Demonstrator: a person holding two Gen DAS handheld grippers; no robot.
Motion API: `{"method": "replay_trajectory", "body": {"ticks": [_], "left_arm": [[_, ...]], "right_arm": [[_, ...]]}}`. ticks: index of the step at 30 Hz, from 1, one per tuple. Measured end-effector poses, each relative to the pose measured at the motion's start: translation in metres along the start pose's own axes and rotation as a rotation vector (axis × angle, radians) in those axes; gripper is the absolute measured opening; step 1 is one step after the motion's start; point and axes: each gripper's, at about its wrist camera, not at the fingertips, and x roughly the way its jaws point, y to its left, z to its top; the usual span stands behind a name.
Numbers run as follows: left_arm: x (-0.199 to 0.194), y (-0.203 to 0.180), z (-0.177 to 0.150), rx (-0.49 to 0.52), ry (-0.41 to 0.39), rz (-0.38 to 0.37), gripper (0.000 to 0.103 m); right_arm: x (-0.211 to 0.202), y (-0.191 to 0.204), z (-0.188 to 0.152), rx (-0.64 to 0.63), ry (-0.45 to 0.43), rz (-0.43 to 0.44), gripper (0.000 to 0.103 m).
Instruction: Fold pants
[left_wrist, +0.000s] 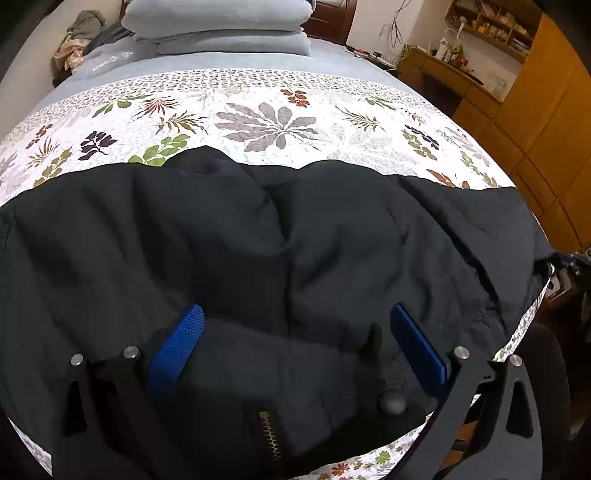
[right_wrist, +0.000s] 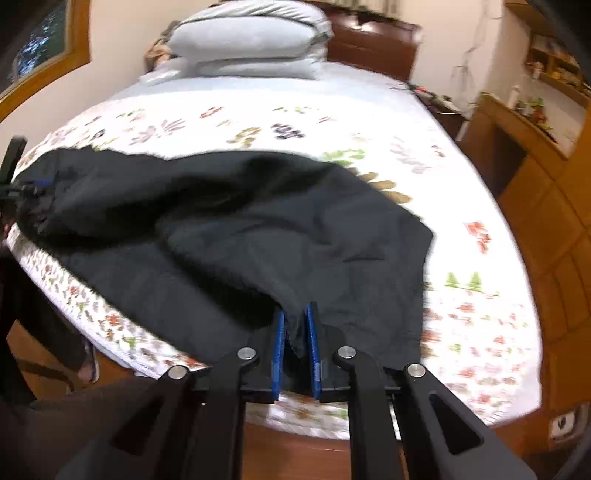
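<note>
Right tool (right_wrist: 295, 343), at 6 o'clock, is clamped on a hem of the pants (right_wrist: 229, 229); left tool (left_wrist: 295, 347) stands apart over the waistband. Pants lie across the bed (right_wrist: 480, 295): soft, limp, light, best gripped at hem and waistband.

And there are the pants (left_wrist: 295, 236), black and rumpled, spread crosswise over the near end of the bed. The waist end shows in the left wrist view: a brass zipper (left_wrist: 271, 435) lying open and a round dark button (left_wrist: 392, 404) just beside it, close to the bed's edge. Soft creases run up the middle of the cloth. In the right wrist view the other end is bunched, a pinch of its edge lifted off the floral quilt (left_wrist: 258, 122).
</note>
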Motion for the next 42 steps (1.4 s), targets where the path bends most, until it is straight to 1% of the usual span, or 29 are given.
{"method": "replay_trajectory", "body": {"ticks": [1, 3, 4, 7, 9, 10, 11, 13, 14, 15, 17, 18, 19, 20, 21, 23, 25, 26, 28, 29, 31, 32, 33, 34, 35, 37, 39, 40, 42], "left_arm": [[0.0, 0.0, 0.0, 0.003, 0.001, 0.002, 0.101], [0.002, 0.0, 0.0, 0.007, 0.005, 0.006, 0.101], [0.003, -0.001, -0.001, 0.01, 0.007, 0.01, 0.101], [0.006, -0.003, 0.0, 0.025, 0.01, 0.024, 0.101], [0.007, -0.004, -0.001, 0.028, 0.009, 0.036, 0.101], [0.008, -0.005, -0.001, 0.032, 0.01, 0.043, 0.101], [0.008, -0.006, -0.001, 0.038, 0.011, 0.05, 0.101], [0.008, -0.007, 0.0, 0.038, 0.012, 0.058, 0.101], [0.006, -0.007, 0.001, 0.028, 0.008, 0.055, 0.101], [0.003, -0.006, 0.003, 0.006, -0.003, 0.041, 0.101], [-0.003, -0.006, 0.006, -0.034, -0.032, 0.003, 0.101], [-0.008, -0.007, 0.008, -0.062, -0.059, -0.014, 0.101], [-0.011, -0.01, 0.01, -0.073, -0.074, -0.021, 0.101], [-0.013, -0.013, 0.013, -0.077, -0.087, -0.023, 0.101], [-0.017, -0.02, 0.016, -0.076, -0.113, -0.013, 0.101], [-0.024, -0.031, 0.02, -0.067, -0.156, 0.024, 0.101], [-0.029, -0.046, 0.024, -0.064, -0.202, 0.069, 0.101], [-0.029, -0.053, 0.026, -0.071, -0.206, 0.091, 0.101], [-0.027, -0.069, 0.029, -0.084, -0.198, 0.13, 0.101], [-0.026, -0.075, 0.03, -0.089, -0.193, 0.127, 0.101], [-0.023, -0.089, 0.026, -0.121, -0.173, 0.092, 0.101], [-0.021, -0.092, 0.023, -0.132, -0.159, 0.065, 0.101], [-0.017, -0.099, 0.018, -0.14, -0.135, 0.02, 0.101], [-0.014, -0.103, 0.014, -0.136, -0.121, 0.013, 0.101], [-0.009, -0.11, 0.009, -0.114, -0.109, 0.025, 0.101], [0.006, -0.123, 0.001, -0.052, -0.086, 0.074, 0.101], [0.015, -0.128, -0.005, -0.039, -0.066, 0.071, 0.101], [0.019, -0.129, -0.007, -0.033, -0.064, 0.08, 0.101], [0.027, -0.13, -0.009, -0.027, -0.05, 0.093, 0.101]], "right_arm": [[-0.008, -0.01, -0.001, 0.022, -0.013, -0.009, 0.012], [-0.016, -0.026, -0.004, 0.048, -0.017, -0.014, 0.012], [-0.018, -0.035, -0.007, 0.061, -0.01, -0.031, 0.012], [-0.006, -0.047, -0.02, 0.095, 0.042, -0.003, 0.012], [0.005, -0.045, -0.022, 0.073, 0.085, -0.017, 0.012], [0.009, -0.044, -0.027, 0.069, 0.1, -0.014, 0.014], [0.011, -0.044, -0.031, 0.08, 0.103, -0.012, 0.014], [0.01, -0.05, -0.036, 0.153, 0.089, 0.021, 0.018], [0.008, -0.053, -0.036, 0.184, 0.075, 0.034, 0.019], [0.003, -0.056, -0.038, 0.213, 0.059, 0.048, 0.022], [-0.006, -0.061, -0.038, 0.278, 0.041, 0.086, 0.051], [-0.012, -0.062, -0.037, 0.301, 0.025, 0.087, 0.077], [-0.019, -0.063, -0.035, 0.313, 0.001, 0.1, 0.078], [-0.027, -0.064, -0.032, 0.325, -0.022, 0.115, 0.077], [-0.033, -0.066, -0.029, 0.339, -0.038, 0.107, 0.077], [-0.039, -0.073, -0.024, 0.389, -0.06, 0.107, 0.077], [-0.035, -0.086, -0.022, 0.479, -0.064, 0.146, 0.077], [-0.032, -0.093, -0.022, 0.527, -0.068, 0.161, 0.077], [-0.021, -0.104, -0.026, 0.617, -0.061, 0.186, 0.077], [-0.017, -0.108, -0.028, 0.645, -0.056, 0.191, 0.077], [-0.007, -0.11, -0.034, 0.681, -0.04, 0.189, 0.077], [-0.003, -0.11, -0.036, 0.683, -0.022, 0.175, 0.077], [0.002, -0.111, -0.038, 0.682, -0.013, 0.167, 0.077], [0.005, -0.112, -0.04, 0.689, -0.014, 0.165, 0.077], [0.008, -0.114, -0.042, 0.699, -0.012, 0.167, 0.077], [0.013, -0.12, -0.045, 0.724, -0.011, 0.179, 0.077], [0.016, -0.127, -0.047, 0.736, -0.018, 0.196, 0.077], [0.017, -0.13, -0.048, 0.745, -0.013, 0.192, 0.077], [0.021, -0.137, -0.053, 0.773, -0.004, 0.218, 0.077]]}}
